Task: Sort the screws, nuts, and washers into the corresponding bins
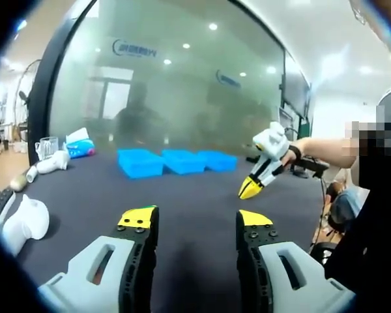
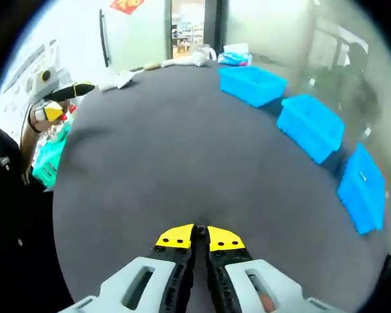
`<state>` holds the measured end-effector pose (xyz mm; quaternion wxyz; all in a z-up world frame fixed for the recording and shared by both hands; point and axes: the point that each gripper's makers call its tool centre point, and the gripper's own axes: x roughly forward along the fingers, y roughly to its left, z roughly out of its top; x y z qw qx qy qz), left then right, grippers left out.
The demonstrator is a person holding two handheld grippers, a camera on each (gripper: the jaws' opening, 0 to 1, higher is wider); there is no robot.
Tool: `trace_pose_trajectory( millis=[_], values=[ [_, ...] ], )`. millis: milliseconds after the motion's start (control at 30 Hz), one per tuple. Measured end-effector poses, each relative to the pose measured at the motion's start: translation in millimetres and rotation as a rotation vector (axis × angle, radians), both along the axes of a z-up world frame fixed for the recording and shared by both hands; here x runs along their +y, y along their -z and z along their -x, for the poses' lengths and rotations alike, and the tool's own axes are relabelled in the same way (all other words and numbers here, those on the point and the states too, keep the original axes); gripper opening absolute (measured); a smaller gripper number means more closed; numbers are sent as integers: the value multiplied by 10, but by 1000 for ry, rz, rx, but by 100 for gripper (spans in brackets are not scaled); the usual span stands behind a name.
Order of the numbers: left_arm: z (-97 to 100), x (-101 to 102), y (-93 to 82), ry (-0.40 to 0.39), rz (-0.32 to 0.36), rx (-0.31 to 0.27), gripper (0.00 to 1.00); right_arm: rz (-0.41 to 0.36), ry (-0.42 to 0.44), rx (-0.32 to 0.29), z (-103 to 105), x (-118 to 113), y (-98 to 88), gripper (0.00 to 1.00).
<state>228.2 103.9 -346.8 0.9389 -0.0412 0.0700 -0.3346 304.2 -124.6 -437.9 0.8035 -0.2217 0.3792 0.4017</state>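
- Left gripper (image 1: pixel 197 220): held low over the dark worktop (image 1: pixel 195 189), its yellow-tipped jaws standing well apart with nothing between them.
- Right gripper (image 2: pixel 200 238): held above the worktop, its jaws brought together, tips touching, nothing clamped. In the left gripper view it appears at 3 o'clock, carried in a hand (image 1: pixel 290 156) at the end of an outstretched forearm, tips angled down toward the worktop.
- Three blue bins (image 1: pixel 176 161): in a row at the far edge of the worktop, at 12 o'clock in the left gripper view; in the right gripper view they run from 1 to 4 o'clock. Their contents cannot be made out; screws, nuts and washers are too small to tell.
- Left gripper view: frosted glass wall (image 1: pixel 176 78) behind the bins, white objects (image 1: pixel 26 222) at 9 o'clock.
- Right gripper view: an open doorway (image 2: pixel 188 29) at 12 o'clock.
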Motion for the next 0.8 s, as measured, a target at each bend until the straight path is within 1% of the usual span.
trace_pose_trajectory(
  millis=[133,233,267,400,467,500,567,633,667,767,800],
  values=[
    [-2,-15,-20,3,-1,-3,46,-56,26,-12,-15,-23,-93,3],
    [-8,-22,-35,2,-3,-7,46,-104,55,-39,-32,-59,-223,3],
    [-10,-25,-45,2,0,-9,46,-131,68,-54,-44,-66,-285,3],
    [-26,-31,-79,-4,10,-15,46,-251,140,-152,-121,-143,-612,3],
    [-29,-37,-90,-4,9,-19,46,-270,158,-207,-171,-189,-733,3],
    [-32,-39,-94,-5,10,-20,46,-284,178,-246,-216,-219,-817,3],
    [-38,-43,-103,-7,10,-22,46,-332,204,-303,-288,-237,-985,3],
    [-42,-45,-113,-9,10,-24,46,-361,232,-363,-388,-271,-1126,3],
    [-44,-43,-122,-12,9,-26,46,-367,248,-375,-434,-291,-1157,3],
    [-38,-51,-139,-13,9,-28,46,-351,251,-394,-530,-311,-1163,3],
    [-33,-59,-146,-12,5,-30,46,-362,264,-407,-578,-323,-1183,3]
  ],
)
